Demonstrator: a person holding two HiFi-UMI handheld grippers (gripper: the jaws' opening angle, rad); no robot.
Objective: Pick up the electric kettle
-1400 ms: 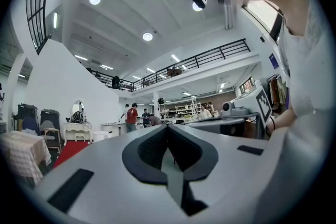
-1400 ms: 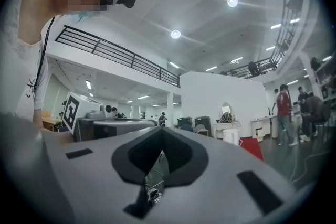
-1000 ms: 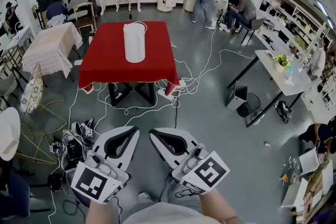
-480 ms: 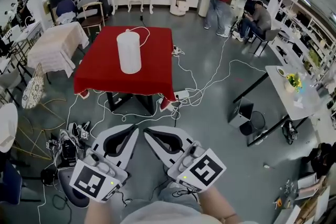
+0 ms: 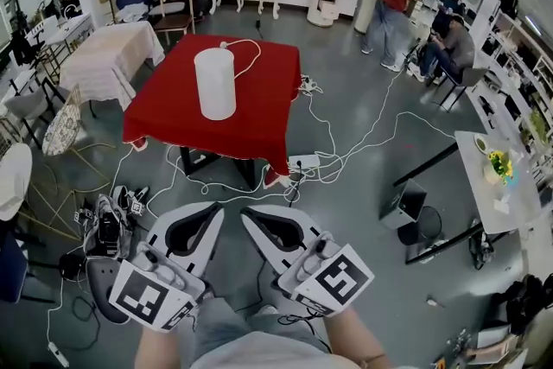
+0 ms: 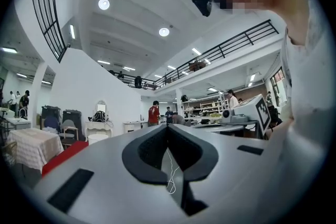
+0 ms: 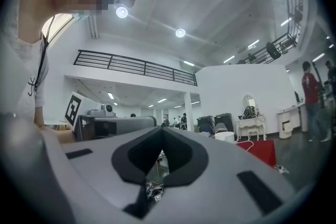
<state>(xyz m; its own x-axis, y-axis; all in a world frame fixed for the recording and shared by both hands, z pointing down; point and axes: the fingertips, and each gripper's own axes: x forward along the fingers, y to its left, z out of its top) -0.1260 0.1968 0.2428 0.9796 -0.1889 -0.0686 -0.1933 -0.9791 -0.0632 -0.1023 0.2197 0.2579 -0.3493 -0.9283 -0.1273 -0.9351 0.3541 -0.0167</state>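
The electric kettle (image 5: 215, 83) is a tall white cylinder standing upright on a table with a red cloth (image 5: 263, 112), its white cord trailing back over the cloth. My left gripper (image 5: 216, 209) and right gripper (image 5: 246, 212) hang side by side low in the head view, well short of the table, over the grey floor. Both have their jaws shut with nothing between them. In the right gripper view the kettle (image 7: 227, 136) shows small and far off, beyond my right gripper (image 7: 161, 129). In the left gripper view it (image 6: 97, 138) is tiny, left of my left gripper (image 6: 168, 126).
White cables and a power strip (image 5: 304, 162) lie on the floor before the table. Shoes and bags (image 5: 108, 225) sit at the left. A cloth-covered table (image 5: 104, 60) stands left, a desk (image 5: 484, 177) right. People (image 5: 393, 4) stand at the back.
Both grippers have been carried forward together, still shut. The red table and kettle now look nearer and sit further right in the head view.
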